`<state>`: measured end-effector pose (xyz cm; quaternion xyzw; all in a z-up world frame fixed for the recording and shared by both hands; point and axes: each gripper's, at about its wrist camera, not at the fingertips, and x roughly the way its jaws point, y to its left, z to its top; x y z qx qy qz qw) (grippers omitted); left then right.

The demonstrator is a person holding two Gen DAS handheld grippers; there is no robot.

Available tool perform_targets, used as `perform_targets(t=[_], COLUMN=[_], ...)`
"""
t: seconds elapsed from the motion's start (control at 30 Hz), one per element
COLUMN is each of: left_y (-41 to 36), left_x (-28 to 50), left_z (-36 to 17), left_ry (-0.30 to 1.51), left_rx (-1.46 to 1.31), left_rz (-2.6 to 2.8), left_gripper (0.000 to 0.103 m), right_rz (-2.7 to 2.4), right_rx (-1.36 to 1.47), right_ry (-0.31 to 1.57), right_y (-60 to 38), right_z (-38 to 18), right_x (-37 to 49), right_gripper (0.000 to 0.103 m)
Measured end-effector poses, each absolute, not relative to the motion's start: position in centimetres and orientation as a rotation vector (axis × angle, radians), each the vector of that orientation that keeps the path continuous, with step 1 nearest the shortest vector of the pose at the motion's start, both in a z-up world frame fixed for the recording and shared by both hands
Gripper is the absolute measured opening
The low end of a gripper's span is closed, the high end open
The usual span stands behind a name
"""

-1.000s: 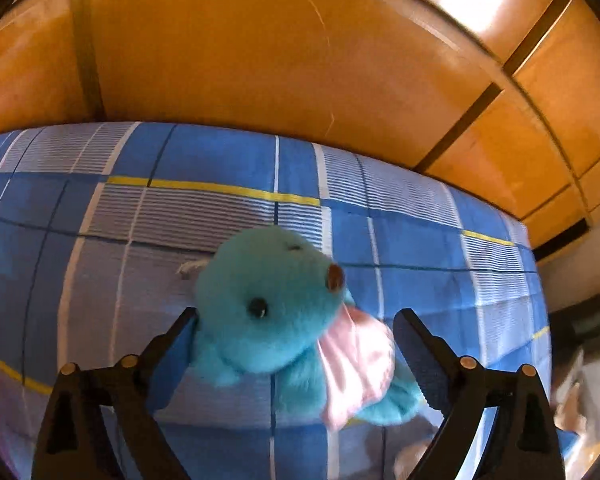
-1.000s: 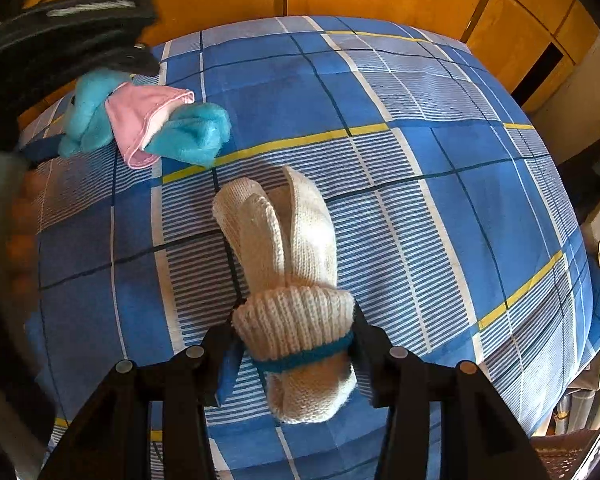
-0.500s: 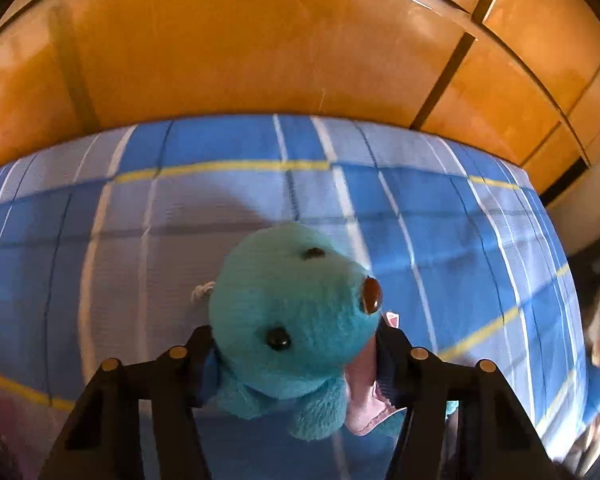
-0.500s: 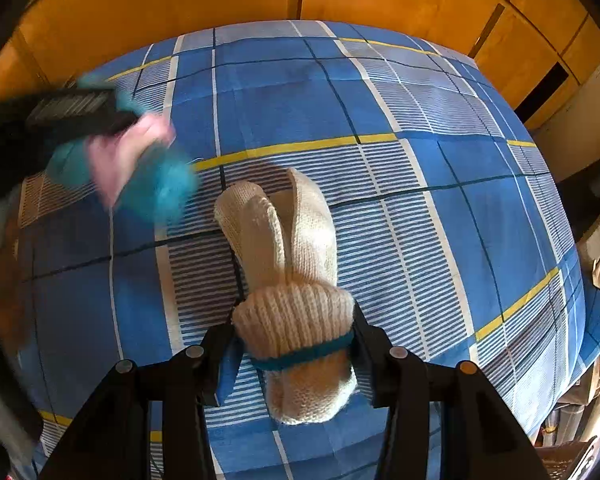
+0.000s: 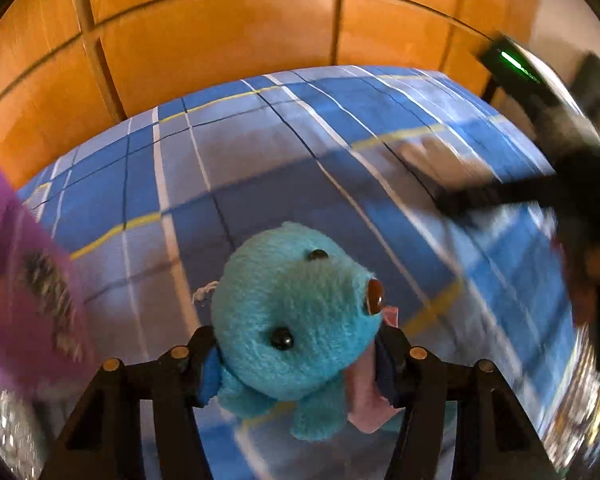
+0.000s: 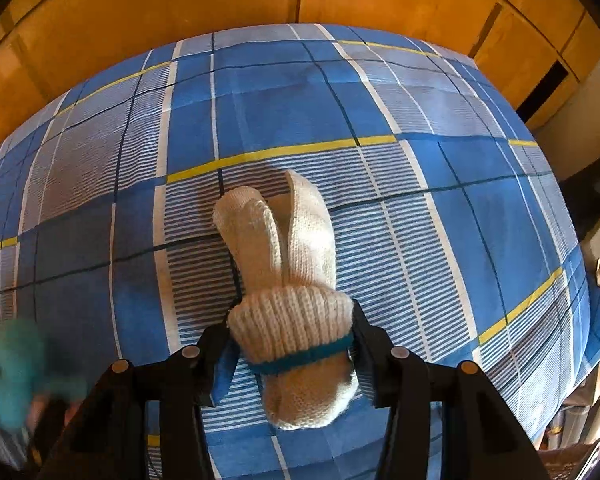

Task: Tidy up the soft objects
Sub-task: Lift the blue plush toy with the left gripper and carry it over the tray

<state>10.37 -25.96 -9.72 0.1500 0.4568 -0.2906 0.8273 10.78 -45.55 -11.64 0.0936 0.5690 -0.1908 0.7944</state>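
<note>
Orange wooden panelling behind, rising close around a bed under a blue checked bedspread crossed with white and yellow lines. Off to one side in the left wrist view, a blurred purple box-like thing, too smeared to name. Out on the spread, a cream knitted glove, rolled at the cuff, banded in teal, fingers lying flat on the fabric. Clamped across that ribbed cuff, the right tongs, pads pressing in from both sides. Lifted clear of the bed in the left wrist view, a turquoise plush bear with a pink cloth bunched at its flank. Closed round its body just below the head, the left tongs, jaws just drawn in, toy squeezed between them. Seen again low and left in the right wrist view, badly smeared. Likely very light, both pieces, and squashy: plenty of give under the pads, little risk of harm, some risk of slipping through a loose pinch or dangling askew. Best taken at the firmest bulk, judging by shape: the bear round the torso rather than a limb or the loose pink cloth, the glove at the thick rolled cuff rather than the limp fingers. Small last detail: a white thread loop at the back of the bear's head, too thin to trust as a handle.
</note>
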Motion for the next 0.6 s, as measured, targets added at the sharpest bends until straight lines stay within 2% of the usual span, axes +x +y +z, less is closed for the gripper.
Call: perform_targets(t=[0.3,0.6], left_y=[-23.4,-22.3], left_x=[8.4,6.8], left_z=[-11.1,-11.0], left_ry=[0.94,0.894], left_rx=[0.254,0.24], left_rz=[-0.607,-0.594], left_gripper=[0.066,0.063], right_rz=[-0.411,-0.409], right_rx=[0.209,0.129], right_ry=[1.212,1.181], right_y=[-45.1,-44.2], right_z=[-11.6,-11.5], right_x=[10.5,10.6], right_gripper=[0.048,0.048])
